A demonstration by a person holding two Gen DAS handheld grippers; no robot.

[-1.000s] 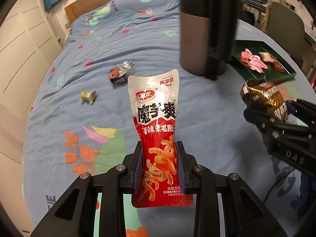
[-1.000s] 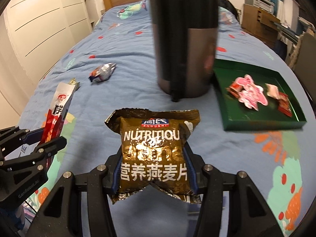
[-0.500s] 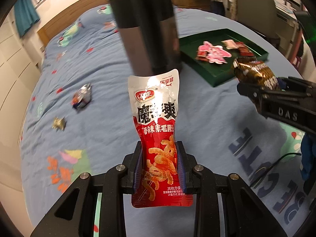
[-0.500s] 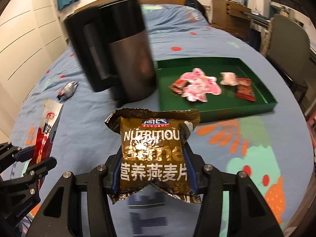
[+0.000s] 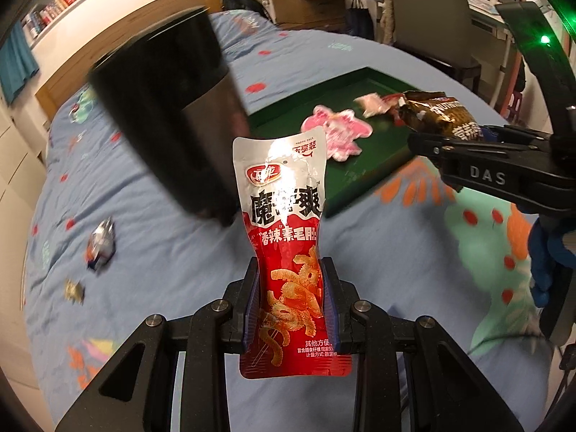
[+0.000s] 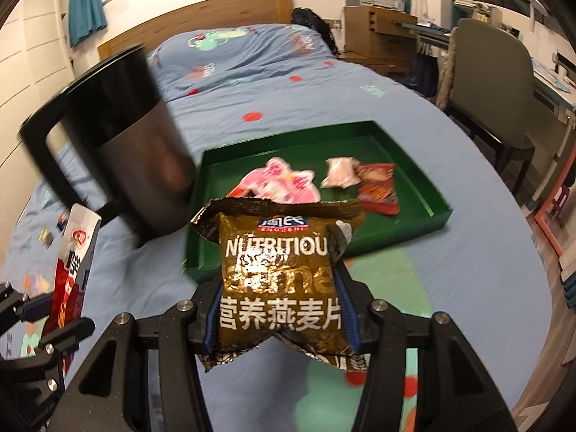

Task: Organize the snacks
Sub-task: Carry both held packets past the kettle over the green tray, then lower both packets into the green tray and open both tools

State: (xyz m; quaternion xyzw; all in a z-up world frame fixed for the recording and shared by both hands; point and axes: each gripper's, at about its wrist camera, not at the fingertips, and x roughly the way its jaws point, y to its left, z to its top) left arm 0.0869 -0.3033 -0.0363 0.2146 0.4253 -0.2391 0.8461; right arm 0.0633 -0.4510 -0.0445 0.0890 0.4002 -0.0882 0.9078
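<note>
My left gripper [image 5: 291, 277] is shut on a tall red and silver snack pouch [image 5: 286, 237] and holds it upright above the blue bedspread. My right gripper [image 6: 279, 295] is shut on a brown oatmeal packet [image 6: 279, 280], just in front of the green tray [image 6: 437, 194]. The tray holds a pink packet [image 6: 284, 181], a pale wrapped sweet [image 6: 340, 172] and a red packet [image 6: 378, 189]. In the left wrist view the right gripper [image 5: 450, 136] and its packet [image 5: 439, 117] hang over the tray's [image 5: 360, 176] right end.
A tall dark kettle [image 6: 122, 144] with a side handle stands left of the tray. Two small wrapped snacks [image 5: 100, 244] [image 5: 73, 289] lie on the bed at the left. A chair [image 6: 504, 82] and desks stand past the bed's right edge.
Both grippers have swung right with their packets, bringing the green tray nearer and more central in both views. The kettle has shifted to the left of view. Grips are unchanged.
</note>
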